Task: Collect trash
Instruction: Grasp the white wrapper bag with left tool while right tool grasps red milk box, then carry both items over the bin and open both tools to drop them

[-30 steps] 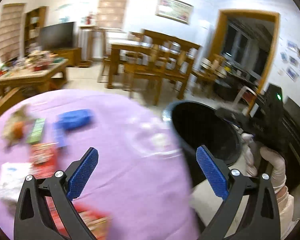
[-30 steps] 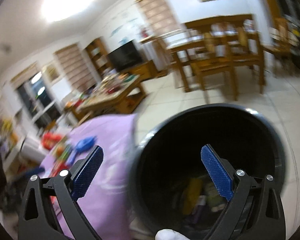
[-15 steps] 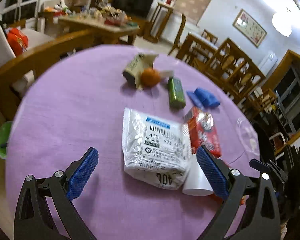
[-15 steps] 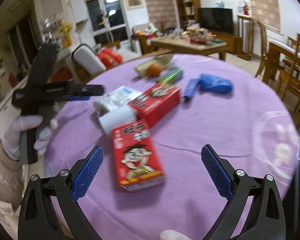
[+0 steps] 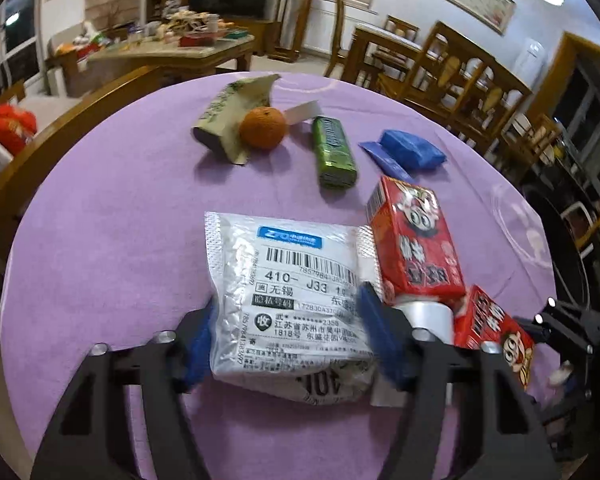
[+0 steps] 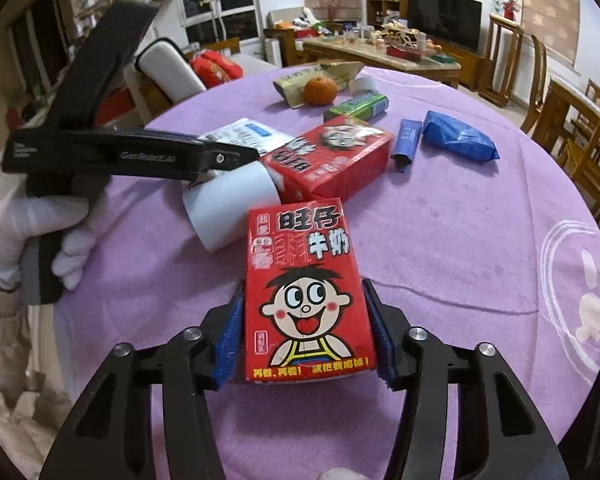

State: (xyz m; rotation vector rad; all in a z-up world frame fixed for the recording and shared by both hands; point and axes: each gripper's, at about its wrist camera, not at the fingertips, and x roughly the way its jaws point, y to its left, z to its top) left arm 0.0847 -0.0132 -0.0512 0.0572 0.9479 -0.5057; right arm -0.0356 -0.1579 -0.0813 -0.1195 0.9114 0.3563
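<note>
I am working over the round counter (image 5: 100,208) with its purple cloth, and both grippers have just been closing. My left gripper (image 5: 288,344) is pinching the white courier bag (image 5: 292,292) near its close end, the blue pads pressing into the plastic on both sides while the bag is lying flat on the cloth. My right gripper (image 6: 304,340) is clamping on the near red milk carton (image 6: 304,292), its pads sitting against the carton's two long sides; the carton is lying face up on the counter. Just beyond it a white paper cup (image 6: 228,204) is lying on its side, touching a second red milk carton (image 6: 332,156). Farther back I am seeing a blue pouch (image 6: 456,136) with a small blue tube (image 6: 408,140) beside it, a green packet (image 6: 356,106), an orange (image 6: 320,90) and a torn tan wrapper (image 6: 324,74) against it. In the right wrist view a gloved hand (image 6: 28,232) is holding the left gripper's black handle.
</note>
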